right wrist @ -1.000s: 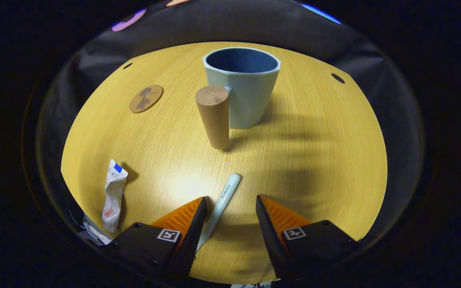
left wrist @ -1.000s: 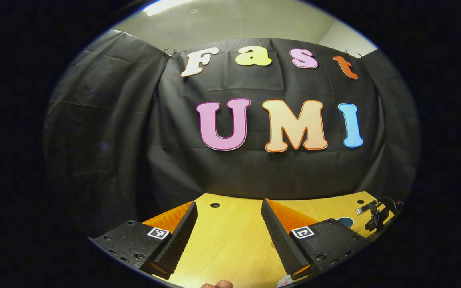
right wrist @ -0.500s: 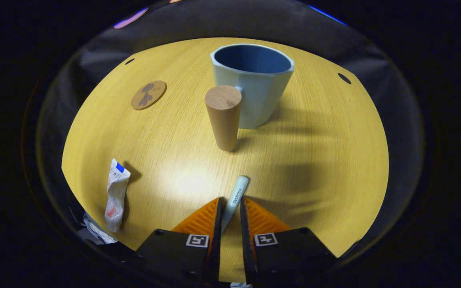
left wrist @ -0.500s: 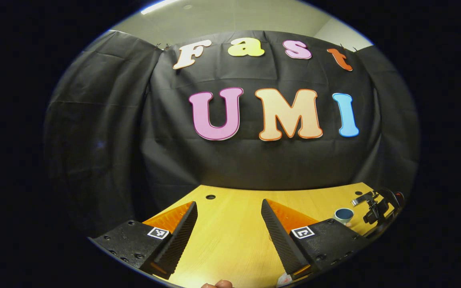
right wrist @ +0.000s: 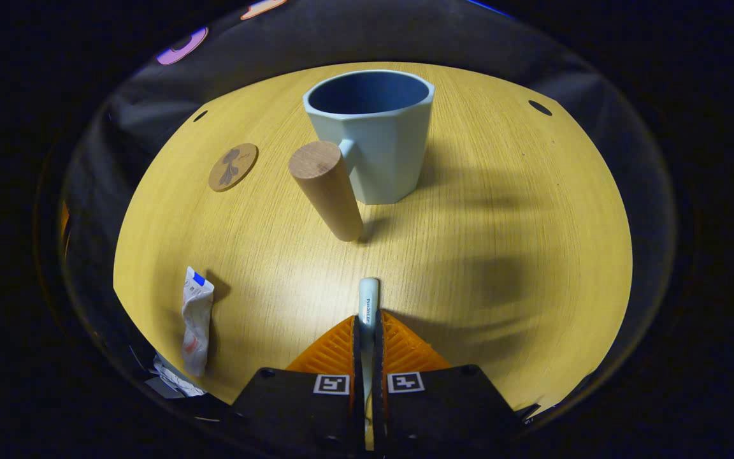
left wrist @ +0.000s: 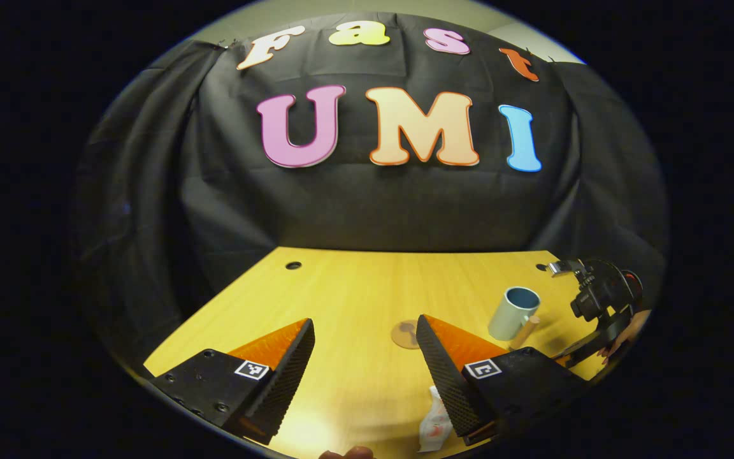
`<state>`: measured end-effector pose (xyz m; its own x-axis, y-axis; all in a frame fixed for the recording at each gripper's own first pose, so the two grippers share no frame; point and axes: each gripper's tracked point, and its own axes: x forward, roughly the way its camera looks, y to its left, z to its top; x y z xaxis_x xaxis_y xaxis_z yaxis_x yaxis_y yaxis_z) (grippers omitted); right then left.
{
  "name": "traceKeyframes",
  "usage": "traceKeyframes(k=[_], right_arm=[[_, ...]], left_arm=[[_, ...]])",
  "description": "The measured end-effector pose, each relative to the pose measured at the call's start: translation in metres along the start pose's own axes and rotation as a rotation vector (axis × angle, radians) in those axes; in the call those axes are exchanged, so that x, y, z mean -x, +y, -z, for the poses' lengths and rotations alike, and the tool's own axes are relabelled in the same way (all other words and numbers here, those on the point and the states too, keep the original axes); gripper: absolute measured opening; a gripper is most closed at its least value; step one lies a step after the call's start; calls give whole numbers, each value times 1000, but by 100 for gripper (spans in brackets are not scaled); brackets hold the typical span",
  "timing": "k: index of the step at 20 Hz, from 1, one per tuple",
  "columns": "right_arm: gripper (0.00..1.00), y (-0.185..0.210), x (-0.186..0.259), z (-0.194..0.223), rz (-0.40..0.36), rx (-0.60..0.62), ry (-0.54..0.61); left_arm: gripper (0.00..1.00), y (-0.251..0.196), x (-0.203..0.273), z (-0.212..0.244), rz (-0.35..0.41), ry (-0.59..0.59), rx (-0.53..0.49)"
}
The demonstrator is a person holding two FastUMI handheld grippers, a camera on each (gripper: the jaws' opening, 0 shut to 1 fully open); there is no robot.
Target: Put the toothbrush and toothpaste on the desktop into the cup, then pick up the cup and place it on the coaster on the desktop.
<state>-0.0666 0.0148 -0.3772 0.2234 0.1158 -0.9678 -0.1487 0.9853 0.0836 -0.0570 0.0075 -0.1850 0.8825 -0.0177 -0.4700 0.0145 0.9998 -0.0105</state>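
- Right claw [right wrist: 367, 328]: clenched on the toothbrush [right wrist: 367, 299], both fingers pressed against its sides. The handle end pokes out past the fingertips toward 12 o'clock, over the worktop [right wrist: 501, 210]. Whether the toothbrush touches the wood I cannot tell.
- Cup [right wrist: 372, 131]: upright at 12 o'clock in the right gripper view, mouth open, well beyond the toothbrush end. Its wooden handle [right wrist: 327, 190] juts out at the cup's 8 o'clock, slanting down toward the worktop.
- Coaster [right wrist: 233, 166]: flat on the wood at 10 o'clock, apart from the cup, with nothing on it.
- Toothpaste [right wrist: 197, 319]: a crumpled tube lying flat at 8 o'clock near the worktop's edge, well apart from the toothbrush.
- Left claw [left wrist: 364, 357]: released, fingers wide apart with nothing between them, above the worktop [left wrist: 341, 287].
- In the left gripper view the coaster [left wrist: 403, 334] lies just off the tip of the right-hand finger, and the toothpaste [left wrist: 434, 422] shows at 5 o'clock beside that finger.
- There too the cup [left wrist: 512, 313] stands at 3 o'clock, with the right claw's housing [left wrist: 599, 299] and the hand [left wrist: 625, 331] holding it just beyond, at the edge.
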Motion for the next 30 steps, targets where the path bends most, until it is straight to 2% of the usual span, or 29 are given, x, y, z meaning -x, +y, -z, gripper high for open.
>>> traceKeyframes(k=[5,10,21,25,27,29,30], right_arm=[[8,0,0,1,-18,-16,-18],[8,0,0,0,-36,-19,-26],[8,0,0,-1,-72,15,-49],[7,1,0,0,-88,47,-74],[7,1,0,0,-92,82,-87],[7,2,1,0,-92,118,-98],[7,2,0,0,-97,132,-103]], left_arm=[[95,-35,-10,44,96,153,17],[96,-62,-11,99,175,330,-36],[96,-81,-17,181,177,596,-100],[96,-84,-16,197,152,660,-112],[97,-89,-21,196,160,649,-125],[93,-94,-19,195,174,655,-125],[87,-95,-18,197,175,667,-123]])
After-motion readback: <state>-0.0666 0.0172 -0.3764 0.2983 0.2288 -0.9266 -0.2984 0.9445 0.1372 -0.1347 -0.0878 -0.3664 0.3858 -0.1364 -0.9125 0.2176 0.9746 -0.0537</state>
